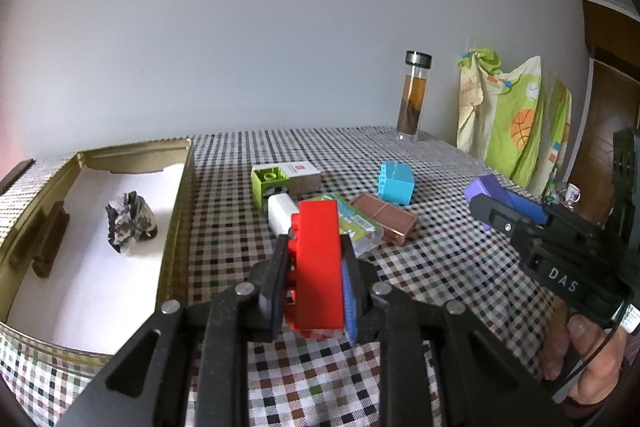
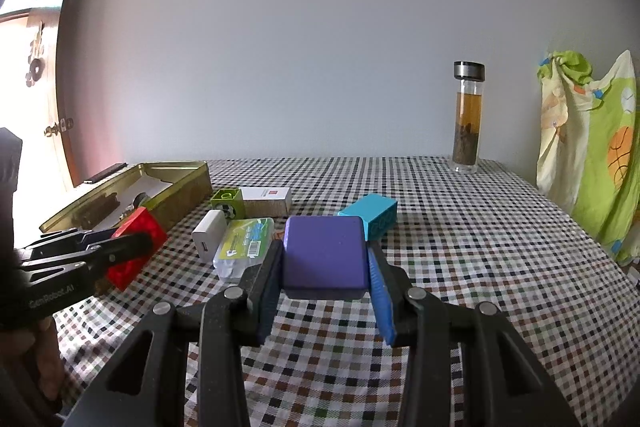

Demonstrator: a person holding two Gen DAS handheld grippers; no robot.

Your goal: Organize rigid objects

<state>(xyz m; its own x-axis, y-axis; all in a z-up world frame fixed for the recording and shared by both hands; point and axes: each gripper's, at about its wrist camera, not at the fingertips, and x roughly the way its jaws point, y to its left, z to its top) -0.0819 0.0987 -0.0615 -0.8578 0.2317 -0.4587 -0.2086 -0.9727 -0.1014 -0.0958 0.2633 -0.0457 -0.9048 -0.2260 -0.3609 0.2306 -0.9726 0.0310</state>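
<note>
The left gripper (image 1: 316,259) is clamped on one red building block (image 1: 318,267), held above the checked tablecloth (image 1: 440,267) just right of the gold tin tray (image 1: 176,211). The right gripper (image 2: 326,267) is clamped on one purple block (image 2: 325,255), lifted over the near middle of the table; in the left wrist view it shows at the right, with a hand (image 1: 588,359) on its handle.

The one tray sits at the left, lined in white. Inside it lie two things: a grey and white rock-like lump (image 1: 130,223) and a brown comb-like piece (image 1: 50,239) along its left wall.

Loose in the middle of the table is a cluster of six things:
- one green block (image 1: 269,185)
- one small white and tan box (image 1: 305,177), touching the green block's right side
- one white charger (image 2: 209,235)
- one clear packet with a green label (image 2: 246,247), just beside the charger
- one brown flat case (image 1: 386,221)
- one light blue block (image 1: 396,183), to the right of the others

At the far right stands one glass bottle (image 2: 467,119) of amber tea with a metal cap. One green and yellow printed cloth (image 2: 592,155) hangs beyond the table's right edge.
</note>
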